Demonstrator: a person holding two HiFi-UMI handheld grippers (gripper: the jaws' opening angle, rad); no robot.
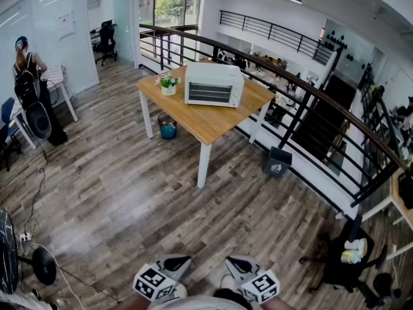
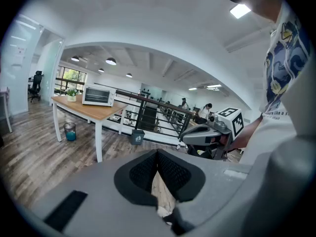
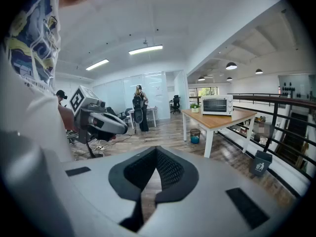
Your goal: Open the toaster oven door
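Both closed and empty, left gripper [image 1: 177, 263] and right gripper [image 1: 237, 264] are facing the distant toaster oven [image 1: 213, 76], whose rigid door [image 1: 209, 93] is probably needing a top-edge hold.

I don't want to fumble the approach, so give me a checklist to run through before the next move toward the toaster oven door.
1. Toaster oven door closed, ready to open: ok, it looks shut.
2. Door within reach: not ok, its table stands far across the floor.
3. Left gripper empty: ok, shut on nothing.
4. Right gripper empty: ok, shut on nothing.
5. Where to grip the door: cannot tell, too small from here.
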